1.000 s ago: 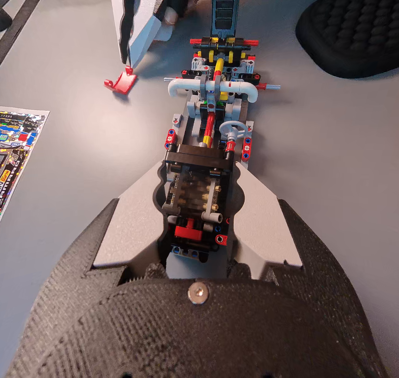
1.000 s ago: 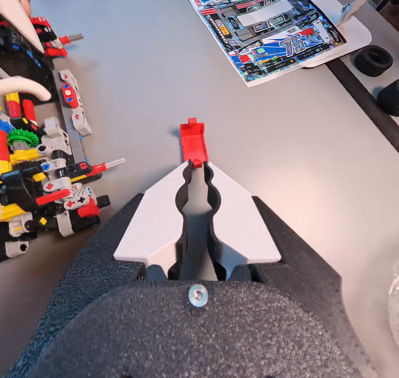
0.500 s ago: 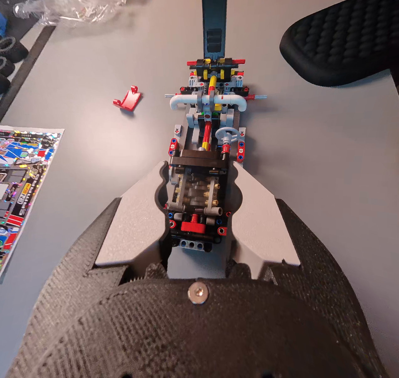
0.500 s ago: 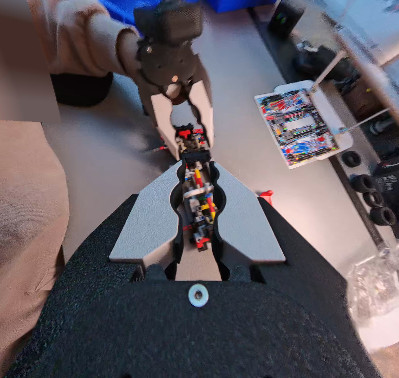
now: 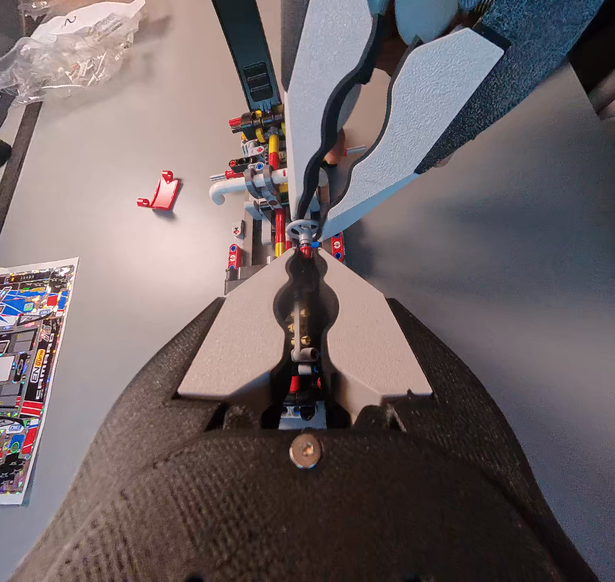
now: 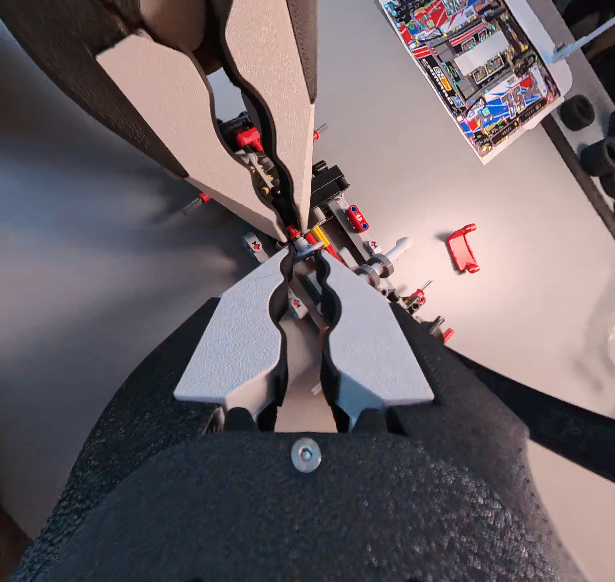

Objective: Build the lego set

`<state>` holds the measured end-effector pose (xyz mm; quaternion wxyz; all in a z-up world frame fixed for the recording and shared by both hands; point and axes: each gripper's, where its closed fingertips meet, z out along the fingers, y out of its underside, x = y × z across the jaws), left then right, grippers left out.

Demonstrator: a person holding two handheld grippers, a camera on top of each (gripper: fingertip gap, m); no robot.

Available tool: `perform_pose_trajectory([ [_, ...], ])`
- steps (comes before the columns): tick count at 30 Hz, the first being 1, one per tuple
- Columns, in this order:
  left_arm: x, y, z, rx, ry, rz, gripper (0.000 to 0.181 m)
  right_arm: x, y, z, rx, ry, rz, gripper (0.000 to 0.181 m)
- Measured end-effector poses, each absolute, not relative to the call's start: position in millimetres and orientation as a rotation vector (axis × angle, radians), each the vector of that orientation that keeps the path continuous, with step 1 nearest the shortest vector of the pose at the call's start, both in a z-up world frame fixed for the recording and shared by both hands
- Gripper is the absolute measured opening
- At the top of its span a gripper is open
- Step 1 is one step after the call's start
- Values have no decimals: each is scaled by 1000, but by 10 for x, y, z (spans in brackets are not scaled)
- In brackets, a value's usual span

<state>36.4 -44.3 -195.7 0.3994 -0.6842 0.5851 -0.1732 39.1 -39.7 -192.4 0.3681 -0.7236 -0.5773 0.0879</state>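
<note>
Left wrist view: left gripper [image 5: 307, 254] clenched around the small red post under the grey steering wheel [image 5: 302, 227] of the lego chassis [image 5: 266, 180], fingertips nearly meeting. Chassis directly beneath and ahead, running away along the grey table [image 5: 482, 233]. Right gripper [image 5: 307, 226] descending from above, tips flanking the steering wheel just ahead. Loose red curved piece [image 5: 159, 193] ahead to the left, apart from the chassis. Sticker sheet [image 5: 26, 359] far left; crumpled plastic bags [image 5: 70, 44] farther ahead on the left.

Right wrist view: right gripper [image 6: 301, 256] parted a little, tips to either side of the steering wheel [image 6: 307, 246], whether gripping it cannot be told. Left gripper [image 6: 293, 230] opposite, pinched onto the red post, tips almost touching the right one's. Chassis [image 6: 352, 233] under both, slanting right. Red curved piece [image 6: 462, 248] off to the right; sticker sheet [image 6: 472, 57] farther ahead on the right, black tyres [image 6: 577, 112] beyond it.
</note>
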Motion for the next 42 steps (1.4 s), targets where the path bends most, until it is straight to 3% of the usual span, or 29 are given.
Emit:
perform_pose_trajectory([
  [13,398,-345,-1973,-1843,1340,-381,5,433,-287,-1913,-1930,-993,330,0],
  [18,388,-293,-1973,-1926,1236,-361,4,630,-110,-1901,-1892,-850,145,0],
  [20,382,-280,-1972,-1939,1214,-378,4,568,-181,-1944,-1945,-793,292,0],
  [29,389,-272,-1963,-1893,1216,-429,5,549,-308,-1563,-1768,-836,407,0],
  [34,322,-294,-1960,-1858,1279,-475,5,1269,-106,-1418,-1820,-936,428,0],
  [37,300,-314,-1957,-1838,1306,-539,5,1836,244,-1682,-1962,-947,399,0],
  [42,299,-314,-1951,-1836,1315,-592,5,1999,706,-2132,-2129,-976,500,0],
])
